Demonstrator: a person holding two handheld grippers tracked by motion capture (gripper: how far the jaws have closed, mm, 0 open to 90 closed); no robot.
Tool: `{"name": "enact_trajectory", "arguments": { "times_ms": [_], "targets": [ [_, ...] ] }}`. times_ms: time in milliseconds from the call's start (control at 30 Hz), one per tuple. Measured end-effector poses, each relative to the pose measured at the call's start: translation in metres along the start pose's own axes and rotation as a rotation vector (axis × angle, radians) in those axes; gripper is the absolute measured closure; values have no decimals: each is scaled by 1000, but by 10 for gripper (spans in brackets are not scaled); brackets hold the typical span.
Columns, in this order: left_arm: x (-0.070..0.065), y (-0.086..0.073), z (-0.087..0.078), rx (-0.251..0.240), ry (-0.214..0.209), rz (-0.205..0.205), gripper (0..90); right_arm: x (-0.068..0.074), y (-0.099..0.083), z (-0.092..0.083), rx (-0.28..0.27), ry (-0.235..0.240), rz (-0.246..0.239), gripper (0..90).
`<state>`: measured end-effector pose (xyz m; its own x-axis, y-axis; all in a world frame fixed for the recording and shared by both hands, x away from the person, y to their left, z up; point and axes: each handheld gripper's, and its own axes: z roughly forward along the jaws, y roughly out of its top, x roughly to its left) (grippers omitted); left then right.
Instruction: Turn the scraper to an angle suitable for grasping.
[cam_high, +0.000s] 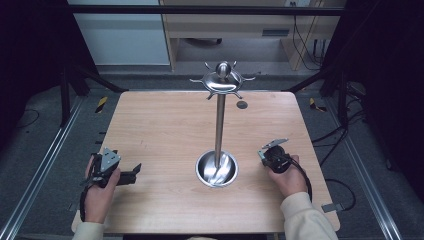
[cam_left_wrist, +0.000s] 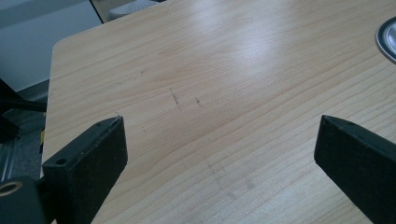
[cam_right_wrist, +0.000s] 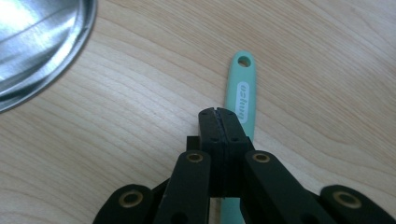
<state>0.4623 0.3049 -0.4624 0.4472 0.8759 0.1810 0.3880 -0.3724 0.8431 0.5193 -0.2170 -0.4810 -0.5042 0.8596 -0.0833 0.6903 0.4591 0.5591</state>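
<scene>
- Left gripper (cam_left_wrist: 219, 140): jaws spread wide over bare table (cam_left_wrist: 210, 70), holding nothing.
- Hook stand (cam_high: 219, 125) at table centre, hooks empty.
- Right gripper (cam_right_wrist: 218, 114): jaws pressed together above mint utensil handle (cam_right_wrist: 243, 88), not pinching it.
- Likely pre-grasp; next: open, descend, pinch handle.

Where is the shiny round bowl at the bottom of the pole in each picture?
High view: the shiny round bowl sits mid-table, nearer the person, between the two hands.
Left gripper view: a sliver of the bowl's rim at the right edge, near the top.
Right gripper view: the bowl in the top left corner, left of the mint green handle.
Shared landmark: the pale wooden table beneath it.
</scene>
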Motion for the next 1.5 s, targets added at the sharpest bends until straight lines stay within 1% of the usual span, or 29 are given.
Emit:
{"name": "enact_trajectory", "arguments": {
  "times_ms": [133, 267, 300, 600, 667, 733, 800, 900, 933, 1000, 1033, 1067, 1100, 1133, 1200, 1233, 1267, 1333, 1367, 1400, 1500],
  "targets": [
    [0, 0, 0, 0, 1, 0, 24, -5, -2, -1, 4, -28, 22, 900],
    [0, 0, 0, 2, 0, 2, 24, -9, -3, -2, 11, -44, 42, 900],
    [0, 0, 0, 2, 0, 2, 24, -9, -3, -2, 12, -46, 53, 900],
    [0, 0, 0, 7, -1, 4, 24, -19, -7, -4, 19, -75, 92, 900],
    [0, 0, 0, 6, 0, 4, 24, -21, -8, -5, 19, -74, 101, 900],
    [-1, 0, 0, 4, -1, 3, 24, -22, -9, -6, 16, -69, 109, 896],
    [-1, 0, 1, 5, -1, 2, 25, -22, -8, -9, -9, -52, 122, 882],
    [-1, -1, 0, 8, -1, 3, 24, -24, -6, -15, -45, -51, 155, 865],
    [-2, -1, 0, 8, -1, 3, 24, -24, -4, -16, -44, -57, 167, 857],
    [-1, -1, -1, 7, 0, 3, 24, -25, -1, -18, -38, -88, 168, 847],
    [0, -1, -1, 4, 4, 1, 25, -26, 0, -19, -36, -93, 166, 836],
    [0, -1, -2, 3, 6, 0, 24, -26, 2, -19, -32, -99, 176, 827],
    [0, -1, -2, 3, 6, 0, 24, -26, 2, -19, -32, -99, 176, 827],
    [2, -2, -3, 4, 9, -4, 25, -27, 6, -17, -17, -96, 193, 805],
    [2, -2, -3, 3, 11, -7, 24, -28, 7, -16, -8, -98, 196, 790],
    [2, -2, -3, 1, 11, -9, 24, -30, 11, -15, 18, -99, 207, 755],
    [2, -2, -3, 1, 10, -7, 24, -31, 12, -14, 29, -94, 213, 739],
    [1, -2, -3, 0, 6, -6, 24, -34, 17, -13, 58, -83, 230, 729],
    [1, -2, -3, 0, 6, -6, 24, -36, 18, -13, 69, -84, 230, 722],
    [-1, -1, -2, 1, 3, 0, 24, -37, 20, -12, 88, -78, 246, 719],
    [-2, 0, -2, -1, -3, 3, 24, -42, 25, -7, 142, -74, 256, 710]
  ]
}}
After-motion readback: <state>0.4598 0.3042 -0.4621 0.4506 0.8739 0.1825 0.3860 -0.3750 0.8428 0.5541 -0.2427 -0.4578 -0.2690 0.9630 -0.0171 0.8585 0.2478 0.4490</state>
